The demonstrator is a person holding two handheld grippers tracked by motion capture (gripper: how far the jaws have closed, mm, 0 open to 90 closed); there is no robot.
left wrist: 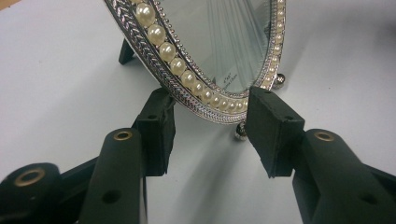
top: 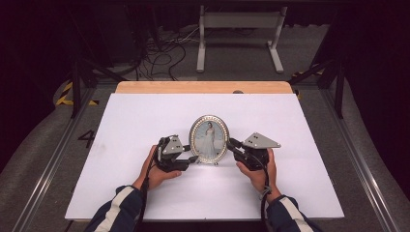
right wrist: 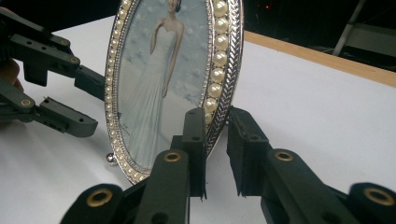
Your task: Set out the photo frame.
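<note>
I see the oval picture frame (top: 209, 138) standing upright near the middle of the white table (top: 145, 121), its pearl-beaded silver rim facing me and a photo of a figure in a long white dress behind the glass. My left gripper (top: 192, 159) sits at the frame's lower left edge; in the left gripper view its pads (left wrist: 156, 133) straddle the bottom of the rim with gaps on both sides, so it is released, the frame between the jaws but not pinched. My right gripper (top: 231, 144) meets the frame's right edge. In the right gripper view its pads (right wrist: 195, 140) bracket the rim closely, one before the glass, one behind; I cannot tell if they press.
</note>
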